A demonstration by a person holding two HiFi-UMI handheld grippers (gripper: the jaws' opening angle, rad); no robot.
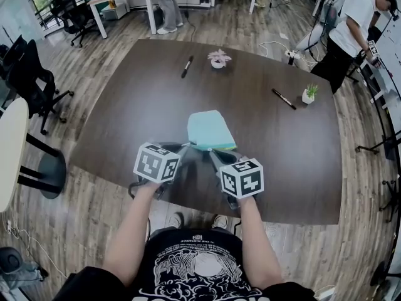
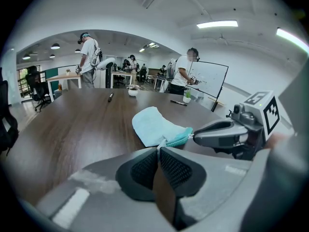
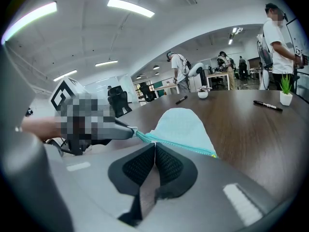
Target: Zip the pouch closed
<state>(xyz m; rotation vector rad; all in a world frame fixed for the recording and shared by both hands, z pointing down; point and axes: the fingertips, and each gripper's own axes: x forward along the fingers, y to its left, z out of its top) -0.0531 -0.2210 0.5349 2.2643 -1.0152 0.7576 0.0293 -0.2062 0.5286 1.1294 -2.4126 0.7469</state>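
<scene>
A light teal pouch (image 1: 211, 129) lies on the dark wooden table (image 1: 131, 105), its zipper edge (image 3: 186, 146) towards me. My left gripper (image 1: 186, 145) is shut on the pouch's near left corner (image 2: 160, 142); the fabric shows at its fingertips (image 2: 158, 149). My right gripper (image 1: 212, 151) is shut on the zipper, seemingly on the pull, a little way in from that corner (image 3: 154, 142). In the left gripper view the right gripper (image 2: 194, 135) meets the teal zipper (image 2: 182, 137). In the right gripper view the left gripper (image 3: 131, 131) pinches the zipper's end. Both pairs of jaws stand closed.
Two black pens (image 1: 187, 66) (image 1: 284, 98) and two small pot plants (image 1: 218, 59) (image 1: 309, 93) lie further out on the table. A person (image 1: 351, 30) stands at the far right corner; others stand further back. Office chairs (image 1: 28, 74) are at the left.
</scene>
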